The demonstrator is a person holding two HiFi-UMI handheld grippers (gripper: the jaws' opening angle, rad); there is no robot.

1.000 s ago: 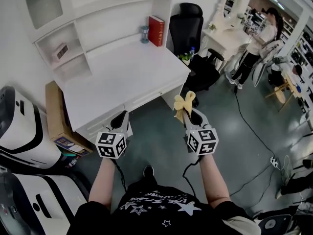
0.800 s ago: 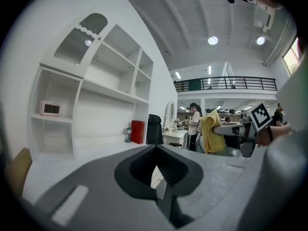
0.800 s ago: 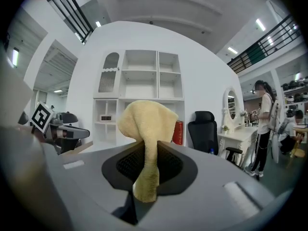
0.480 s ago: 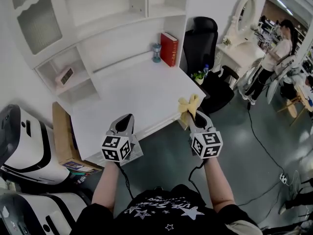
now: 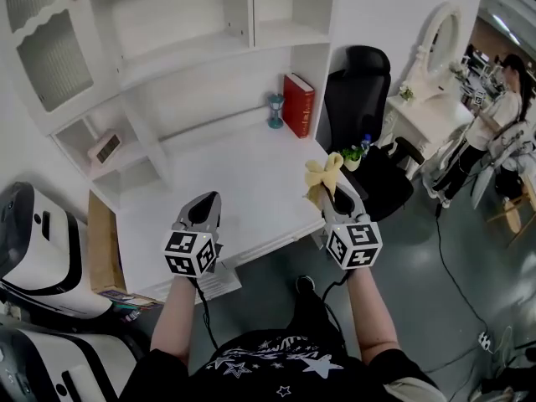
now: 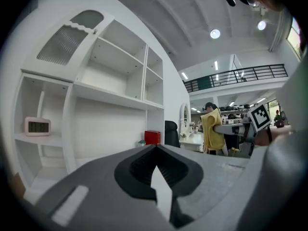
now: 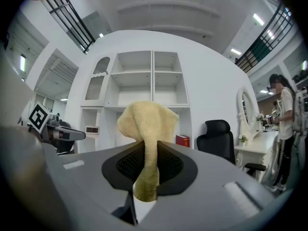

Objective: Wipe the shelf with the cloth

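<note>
Yellow cloth (image 5: pixel 321 177) is clamped in your right gripper (image 5: pixel 332 193) over the desk (image 5: pixel 243 170) edge, your left gripper (image 5: pixel 203 205) has its jaws together on nothing, and that thin pinch could slip when rubbing the shelf (image 5: pixel 209 50).

The yellow cloth (image 5: pixel 322 174) stood bunched upright, pinched between the right gripper's (image 5: pixel 328 198) jaws, well apart from the white, open-fronted shelf (image 5: pixel 209 53) at the far left.
</note>
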